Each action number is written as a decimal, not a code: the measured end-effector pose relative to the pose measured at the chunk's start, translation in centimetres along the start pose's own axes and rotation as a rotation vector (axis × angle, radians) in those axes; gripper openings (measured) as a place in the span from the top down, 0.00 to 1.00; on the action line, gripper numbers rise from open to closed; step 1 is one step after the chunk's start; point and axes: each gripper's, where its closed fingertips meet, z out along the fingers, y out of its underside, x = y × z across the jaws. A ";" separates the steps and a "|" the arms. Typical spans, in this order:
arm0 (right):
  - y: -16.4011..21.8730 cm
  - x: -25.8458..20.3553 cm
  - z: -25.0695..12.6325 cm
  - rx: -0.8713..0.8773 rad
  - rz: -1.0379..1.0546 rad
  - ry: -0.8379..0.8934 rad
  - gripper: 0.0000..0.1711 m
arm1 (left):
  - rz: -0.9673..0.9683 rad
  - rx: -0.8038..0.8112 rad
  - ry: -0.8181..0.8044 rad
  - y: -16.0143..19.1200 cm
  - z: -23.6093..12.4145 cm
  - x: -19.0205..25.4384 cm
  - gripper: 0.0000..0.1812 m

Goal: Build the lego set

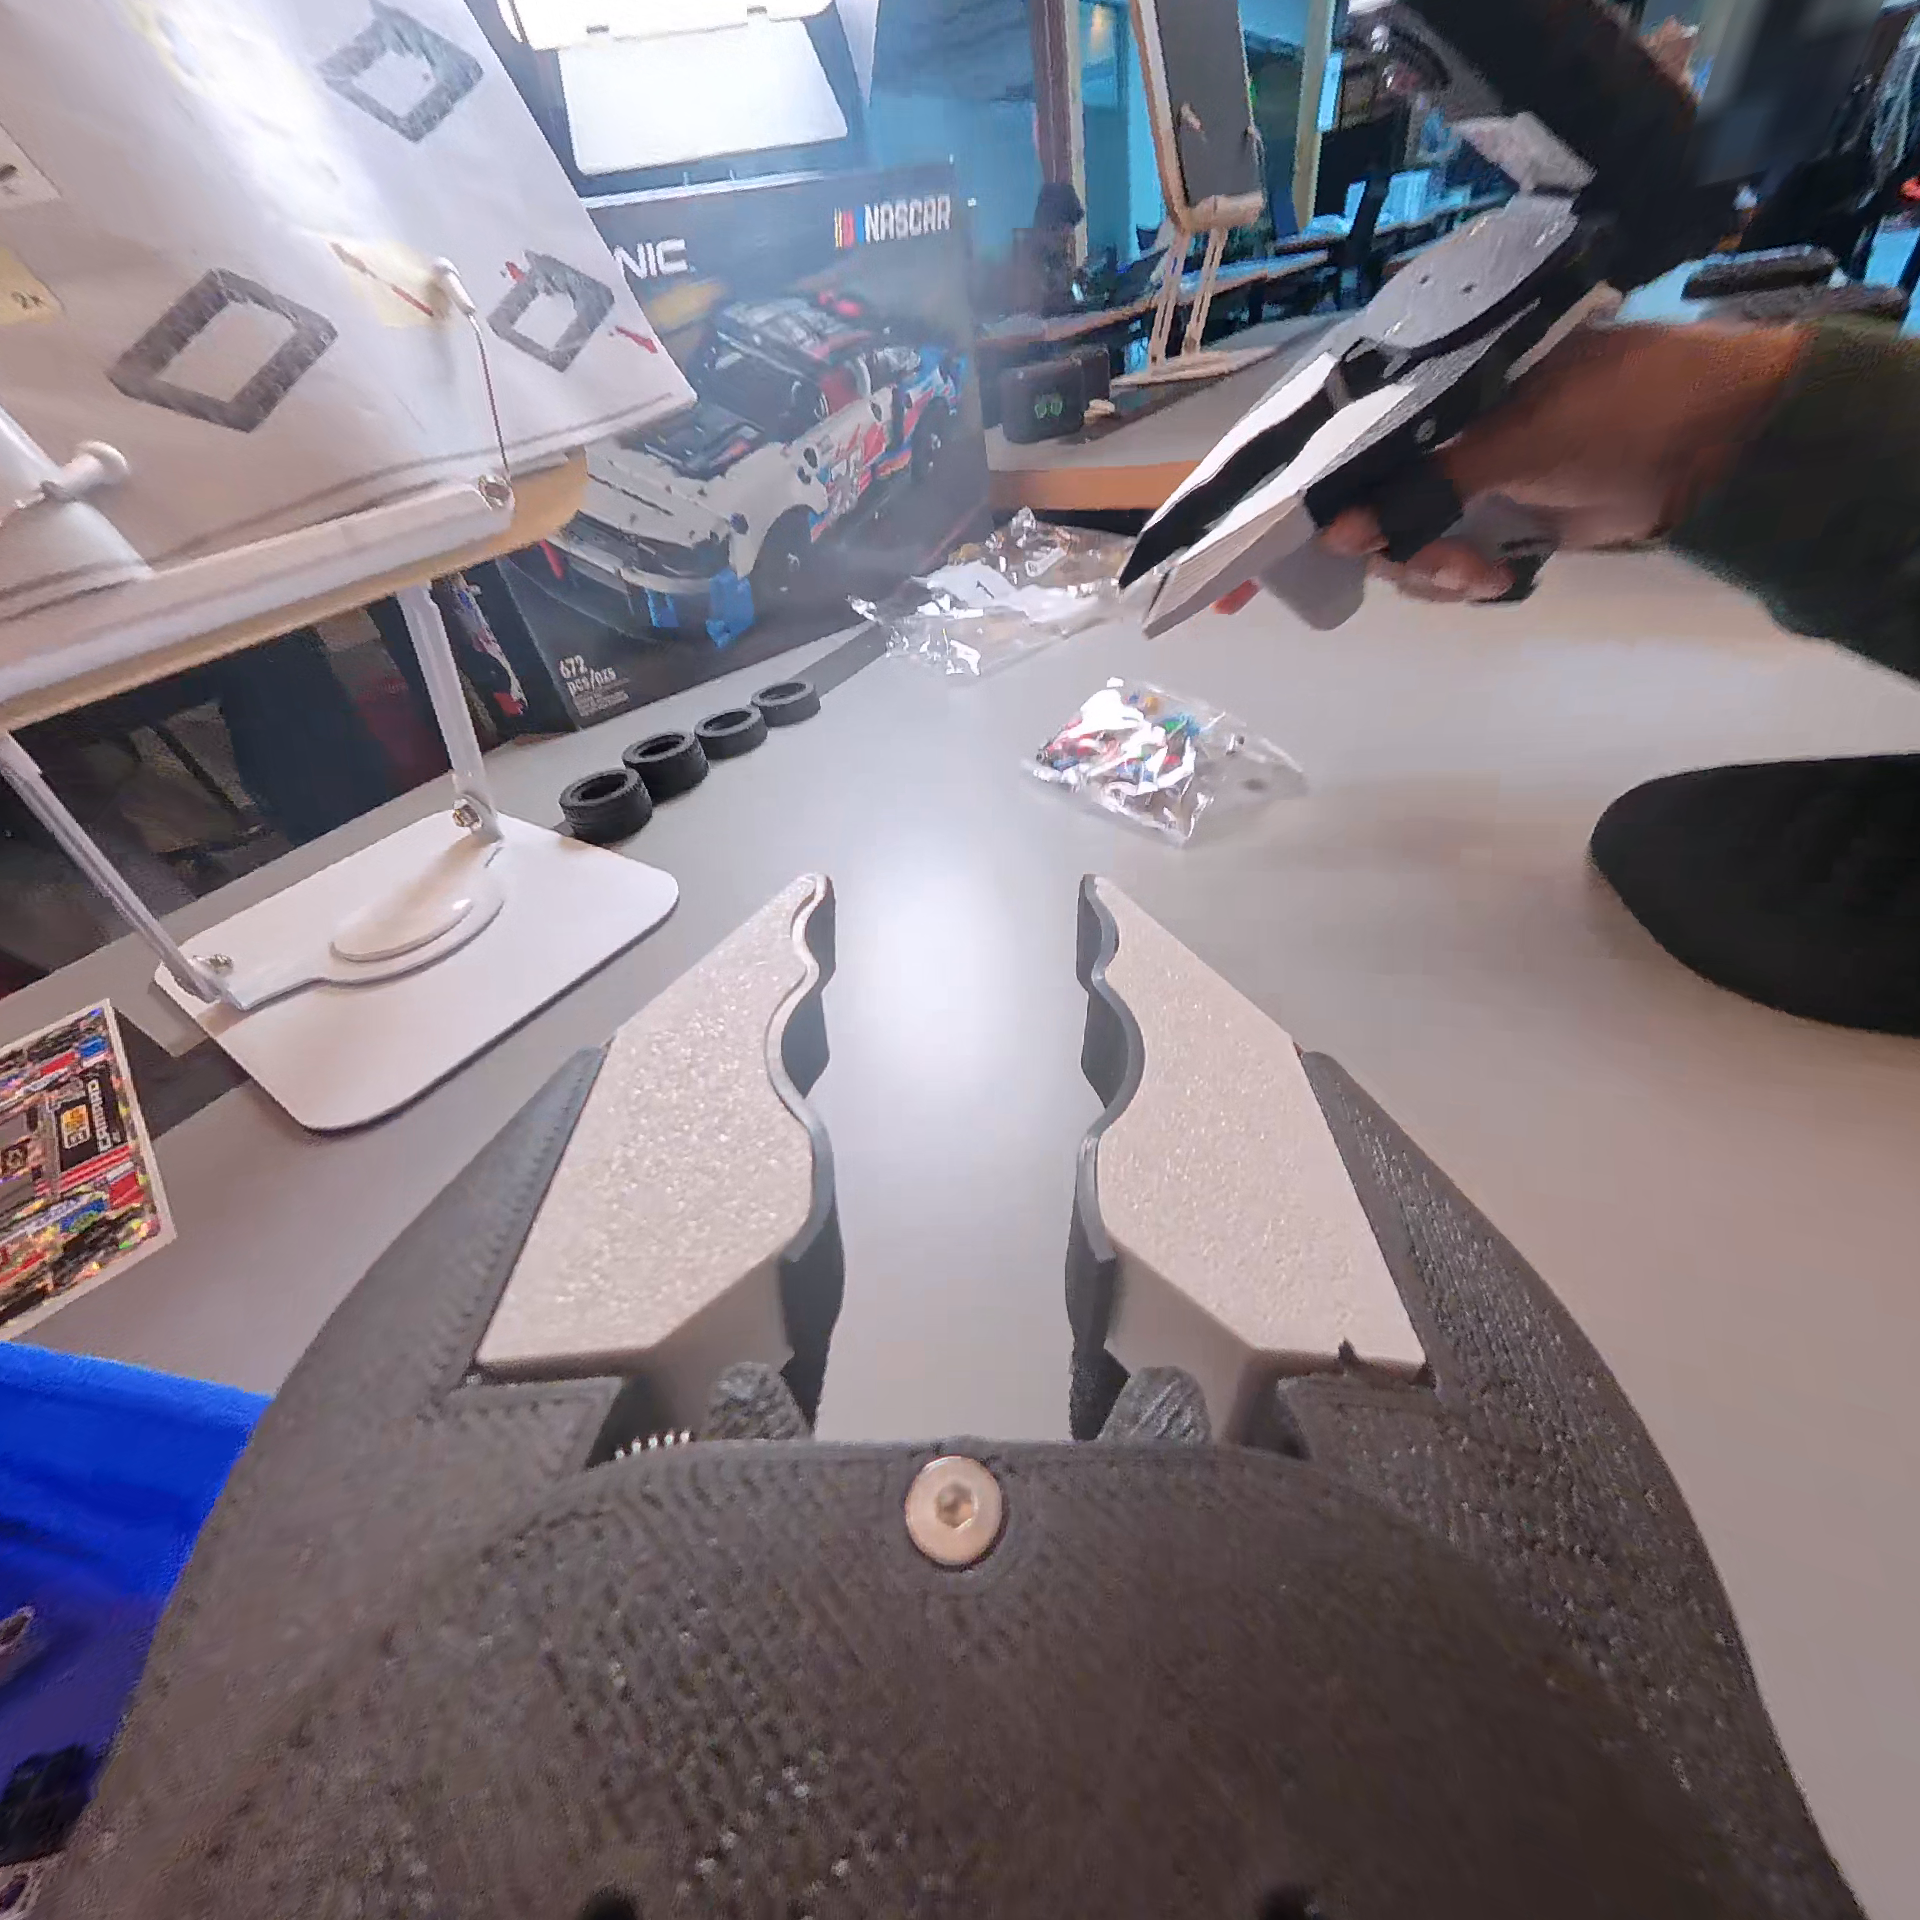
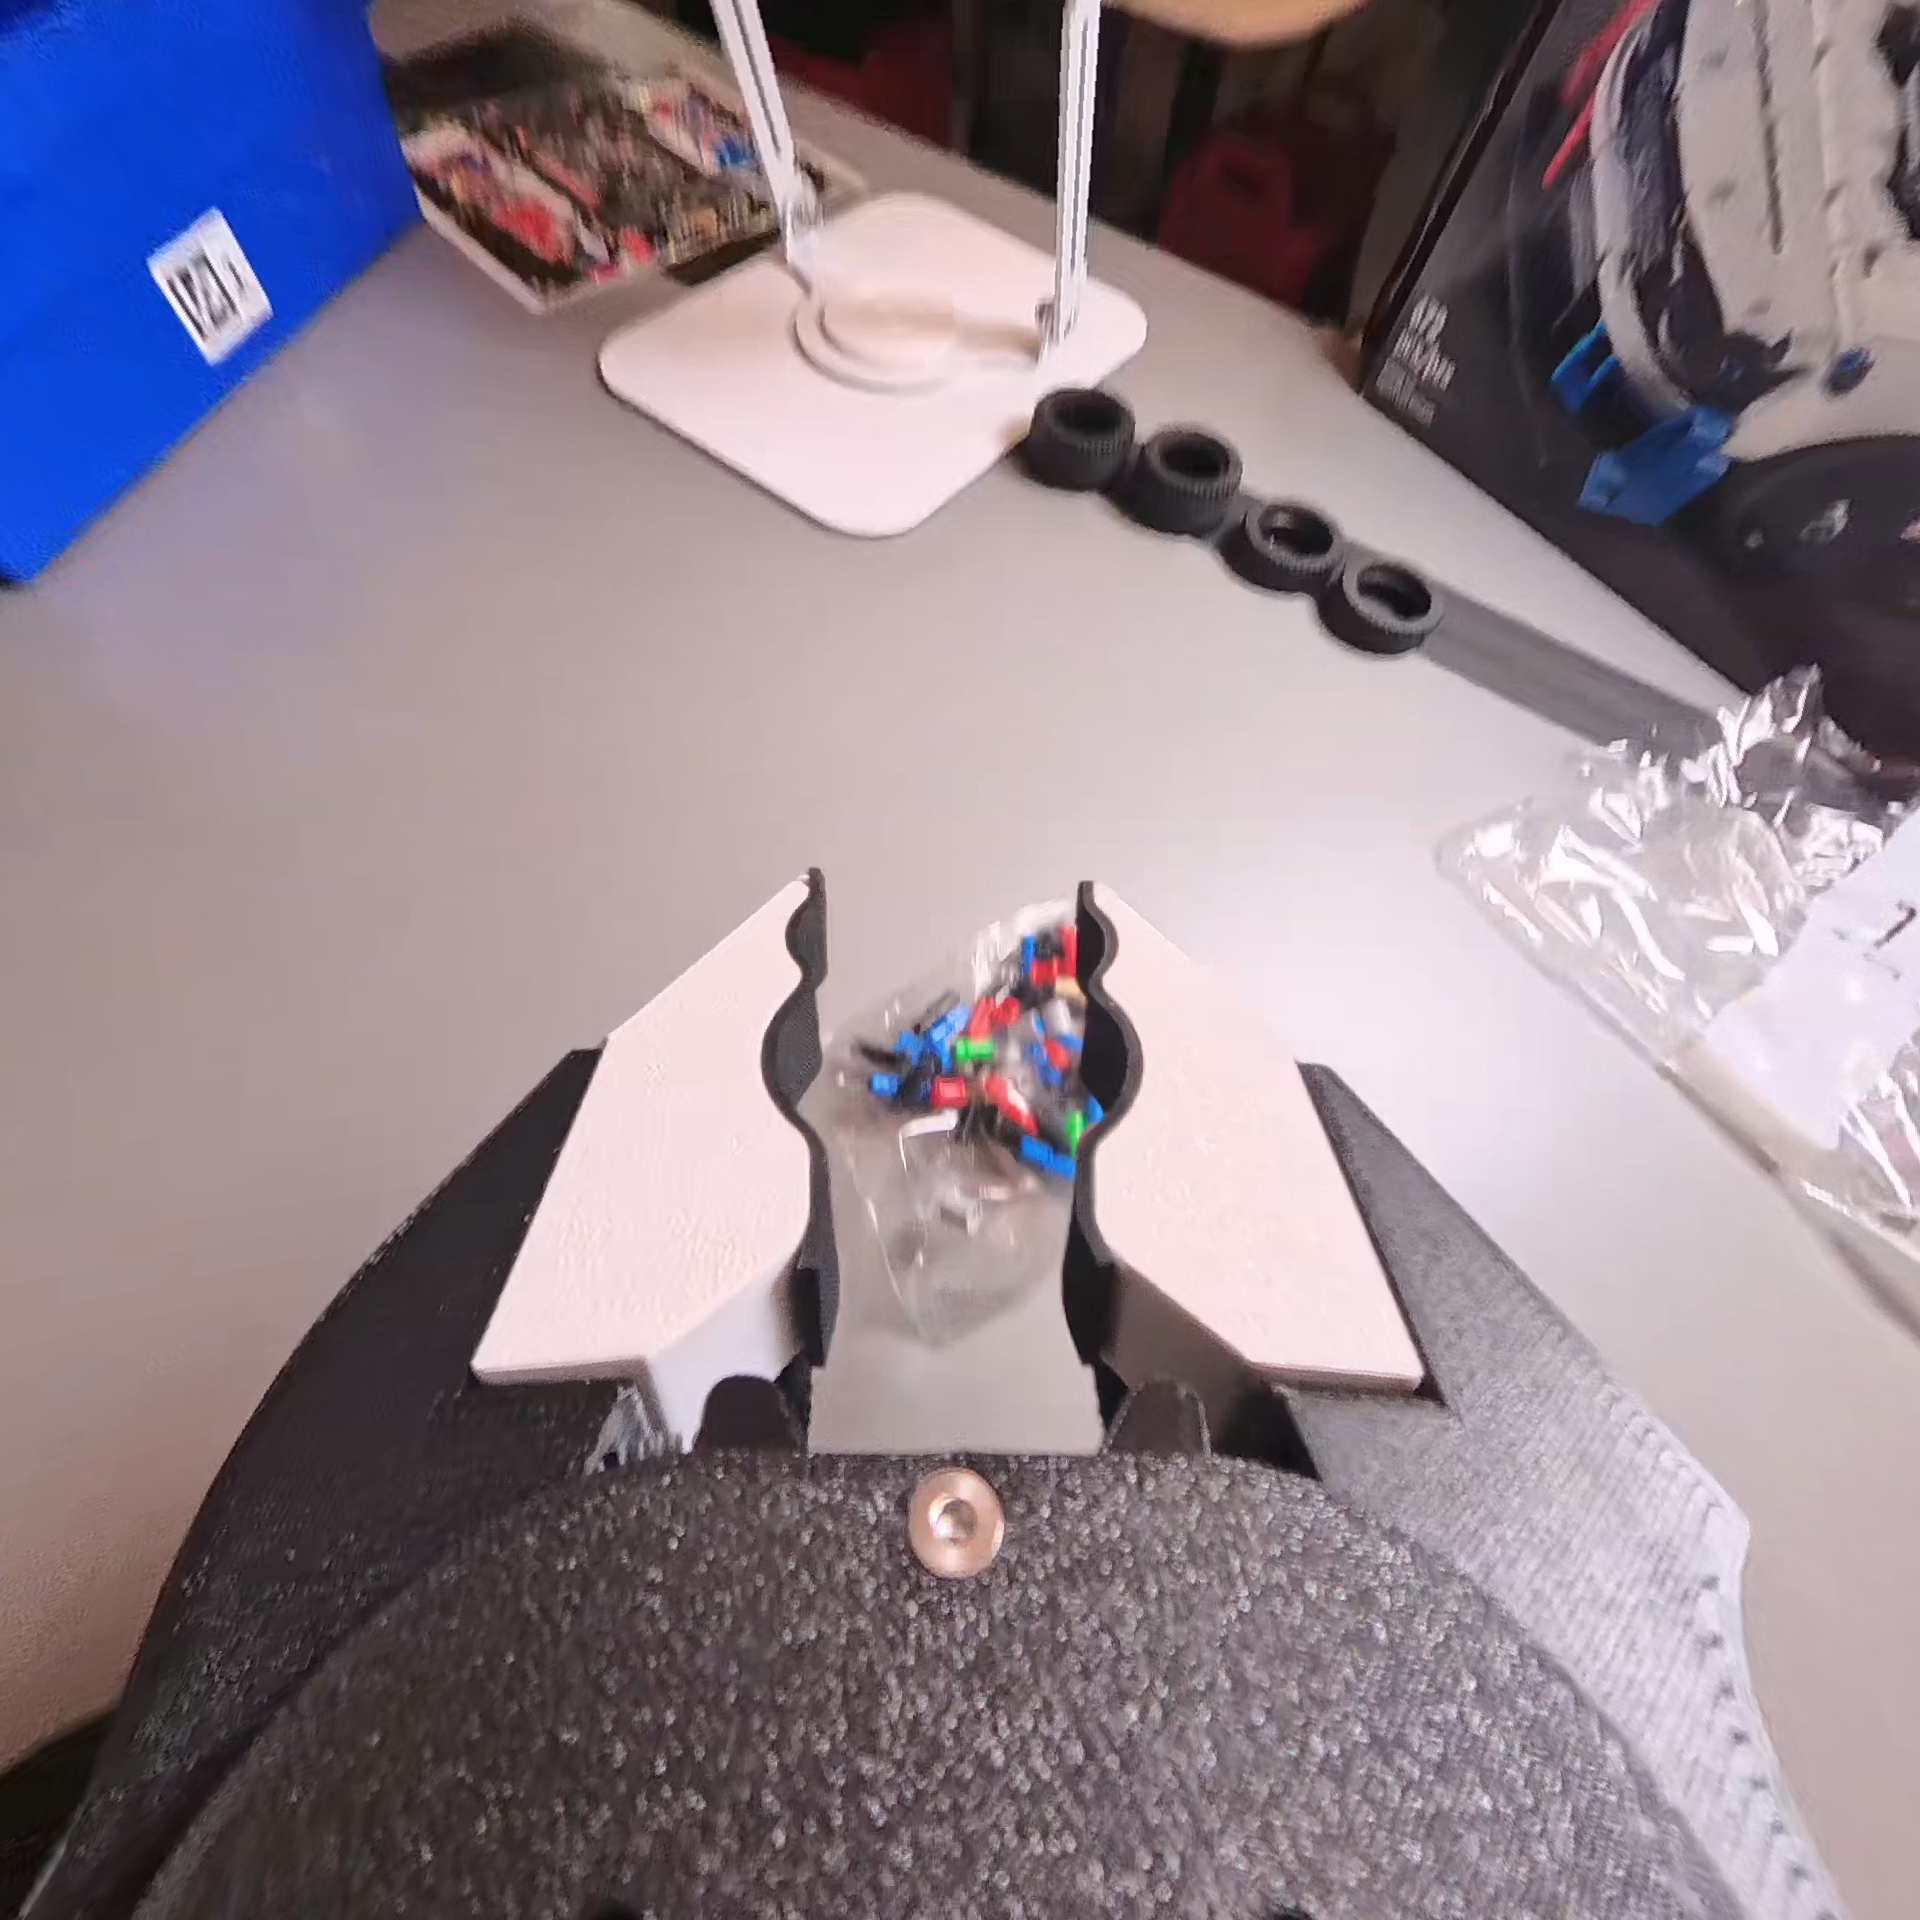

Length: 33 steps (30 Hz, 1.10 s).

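My right tongs (image 2: 951, 904) gape above the parts bag (image 2: 977, 1049); only my left view shows my left tongs (image 1: 956, 894) wide over bare table (image 1: 1351, 1195).

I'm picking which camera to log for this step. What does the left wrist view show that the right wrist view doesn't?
Only the left wrist view shows the instruction sheets on the stand, the right claw in a hand, and the open left claw. Only the right wrist view shows the blue bin's label. Both show the small bag of coloured pieces, four black tyres, the white stand base, the set's box and the grey table.
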 end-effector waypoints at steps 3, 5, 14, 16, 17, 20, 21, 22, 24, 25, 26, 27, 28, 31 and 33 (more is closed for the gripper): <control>4.6 1.2 -0.4 -0.179 0.007 0.040 0.69 | 0.007 -0.042 0.022 1.6 0.8 0.4 0.75; 6.8 2.7 -0.3 -0.236 0.044 0.061 0.69 | 0.009 -0.059 0.036 2.2 1.2 0.5 0.75; 8.2 1.8 2.1 -0.292 0.227 -0.245 0.84 | -0.014 -0.074 0.068 2.9 2.0 0.7 0.76; 6.9 0.9 3.1 -0.257 0.172 -0.262 0.90 | -0.011 -0.068 0.080 2.7 1.9 1.0 0.76; 5.9 0.3 3.3 -0.237 0.123 -0.263 0.94 | -0.018 -0.059 0.084 2.5 1.9 1.0 0.76; 2.5 -1.6 3.9 -0.190 -0.096 -0.227 0.98 | -0.079 -0.017 0.089 1.0 2.9 0.3 0.76; 1.6 -2.4 4.2 -0.194 -0.171 -0.219 1.00 | -0.100 -0.003 0.096 0.5 3.4 0.1 0.76; 0.5 -3.3 4.4 -0.189 -0.251 -0.212 1.00 | -0.112 0.014 0.108 -0.1 3.8 0.1 0.76; -1.5 -5.9 4.8 -0.145 -0.396 -0.235 1.00 | -0.116 0.037 0.124 -0.8 4.2 0.2 0.75; -2.4 -7.6 4.9 -0.108 -0.448 -0.266 1.00 | -0.112 0.043 0.124 -0.8 4.0 0.1 0.75; -3.1 -9.3 5.1 -0.062 -0.485 -0.303 1.00 | -0.106 0.045 0.123 -0.7 3.6 0.1 0.75; -3.5 -11.1 5.3 -0.017 -0.504 -0.352 1.00 | -0.098 0.037 0.125 -0.4 3.2 0.0 0.75; -3.5 -12.8 5.5 0.015 -0.504 -0.417 1.00 | -0.095 0.021 0.129 0.1 2.8 0.0 0.75; -1.8 -15.1 6.1 0.010 -0.500 -0.506 1.00 | -0.111 -0.025 0.091 1.2 2.0 -0.7 0.77; -1.1 -15.2 6.4 0.024 -0.497 -0.498 1.00 | -0.110 -0.083 0.048 1.8 2.1 -1.2 0.76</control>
